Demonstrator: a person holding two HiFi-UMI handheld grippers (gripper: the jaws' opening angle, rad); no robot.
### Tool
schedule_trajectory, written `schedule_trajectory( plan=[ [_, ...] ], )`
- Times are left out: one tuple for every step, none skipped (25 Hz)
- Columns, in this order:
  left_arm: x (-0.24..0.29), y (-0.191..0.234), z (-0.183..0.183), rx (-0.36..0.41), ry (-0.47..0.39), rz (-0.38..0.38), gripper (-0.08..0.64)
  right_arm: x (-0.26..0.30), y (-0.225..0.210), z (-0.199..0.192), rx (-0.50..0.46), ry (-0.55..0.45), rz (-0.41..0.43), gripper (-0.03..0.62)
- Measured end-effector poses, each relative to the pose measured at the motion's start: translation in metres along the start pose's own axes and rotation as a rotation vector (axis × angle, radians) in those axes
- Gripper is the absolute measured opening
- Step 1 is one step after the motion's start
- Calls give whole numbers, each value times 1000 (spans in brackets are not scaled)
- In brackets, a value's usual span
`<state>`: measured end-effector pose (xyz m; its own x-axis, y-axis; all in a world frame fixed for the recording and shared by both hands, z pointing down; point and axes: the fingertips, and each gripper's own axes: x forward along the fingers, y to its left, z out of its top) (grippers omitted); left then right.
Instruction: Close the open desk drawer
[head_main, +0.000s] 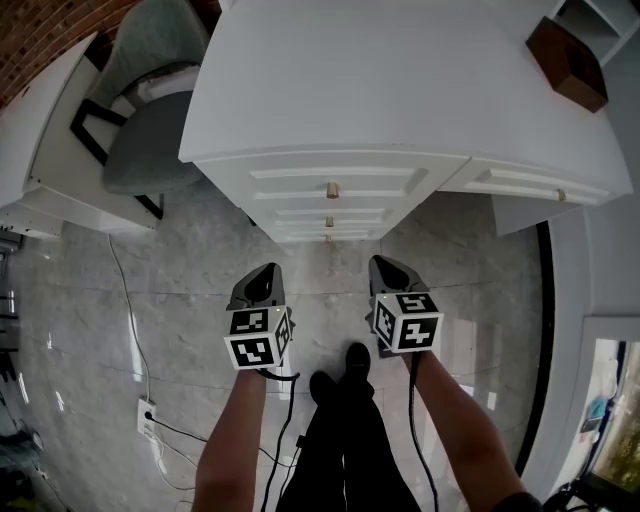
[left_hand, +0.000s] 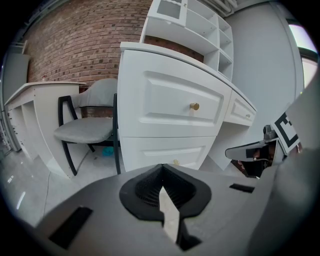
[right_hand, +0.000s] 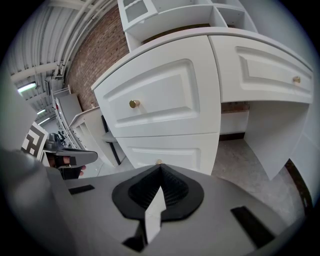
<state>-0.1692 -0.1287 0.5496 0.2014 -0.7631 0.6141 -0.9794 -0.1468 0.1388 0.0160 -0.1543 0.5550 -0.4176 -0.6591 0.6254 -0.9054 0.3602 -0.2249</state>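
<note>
Far left: chair (head_main: 150, 140), not in my way. My left gripper (head_main: 262, 275) pinched together, holding nothing, well short of desk drawers (head_main: 300, 185). No drawer looks clearly open from here. Risk: I push wrong front. My right gripper (head_main: 388, 268) same, closed and empty. Its narrow tip may slide off knob (head_main: 331, 189).

Matt white painted desk (head_main: 400, 90), brassy knob (head_main: 332, 189), glossy marbled floor (head_main: 70, 330)

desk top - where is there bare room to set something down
Nearly the whole desk top is bare, from the front edge above the drawers back and across to the left. Only the far right corner is taken, by a brown box. Left of the desk it is crowded: a chair stands close beside it.
</note>
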Motion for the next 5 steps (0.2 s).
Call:
schedule_trajectory(
  plan=[
    [1, 0, -1, 0, 2, 1, 9, 1, 0, -1, -3, 1, 1, 5],
    [1, 0, -3, 0, 3, 2, 9, 1, 0, -2, -6, 3, 1, 5],
    [2, 0, -4, -1, 3, 2, 9, 2, 0, -3, -10, 4, 2, 5],
    [3, 0, -5, -1, 4, 3, 9, 3, 0, -4, -13, 6, 3, 5],
    [3, 0, -6, -2, 5, 3, 9, 3, 0, -5, -16, 7, 5, 5]
  ],
)
